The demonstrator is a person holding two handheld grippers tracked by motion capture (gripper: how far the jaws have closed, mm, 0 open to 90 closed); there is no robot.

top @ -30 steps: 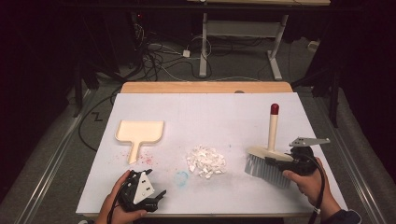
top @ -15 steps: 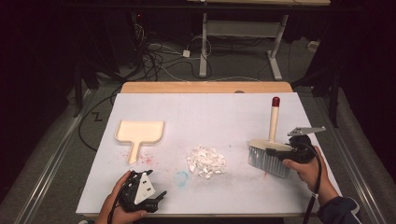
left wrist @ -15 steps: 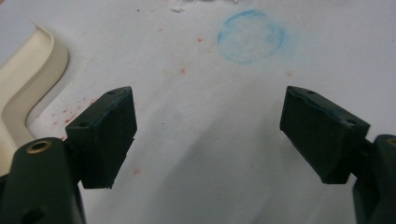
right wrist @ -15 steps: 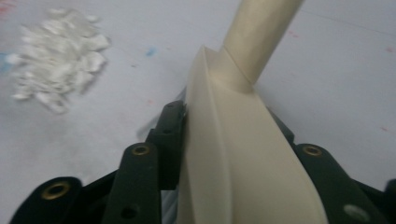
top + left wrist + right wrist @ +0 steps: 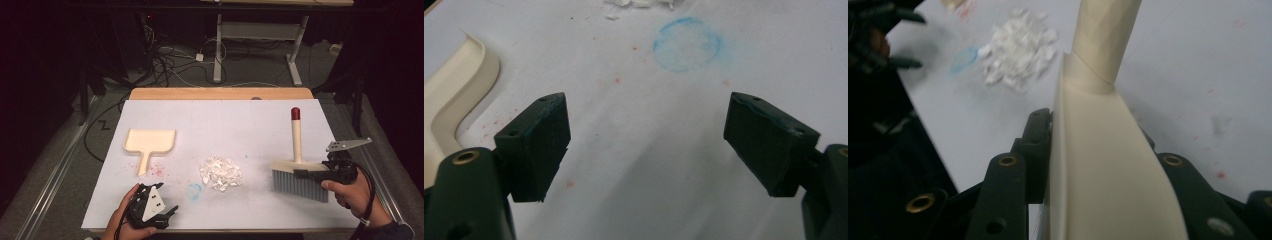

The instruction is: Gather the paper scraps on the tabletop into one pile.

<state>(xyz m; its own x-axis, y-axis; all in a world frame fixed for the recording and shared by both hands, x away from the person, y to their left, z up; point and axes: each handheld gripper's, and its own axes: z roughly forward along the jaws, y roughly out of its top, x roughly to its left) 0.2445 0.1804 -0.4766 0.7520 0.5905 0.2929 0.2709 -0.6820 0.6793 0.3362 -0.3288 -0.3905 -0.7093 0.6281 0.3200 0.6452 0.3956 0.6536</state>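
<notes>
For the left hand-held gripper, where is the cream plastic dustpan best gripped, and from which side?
Grip the cream plastic dustpan by its short flat handle, coming from the near edge: the handle points toward the open left hand-held gripper and is narrower than the wide tray.

Table: white sheet [image 5: 225, 125] over the top, across the middle of the frame; a bare wooden strip [image 5: 220, 93] shows along its far edge.
Floor: grey carpet [image 5: 65, 160] at lower left and upper centre.
Cables: black and white leads [image 5: 172, 62] tangled on the floor, upper centre-left.
Far furniture: white desk frame [image 5: 257, 32] with two legs, top centre.
Rail: pale metal strip [image 5: 47, 177] running diagonally at the left.
Light: table lit, surroundings dark.
</notes>
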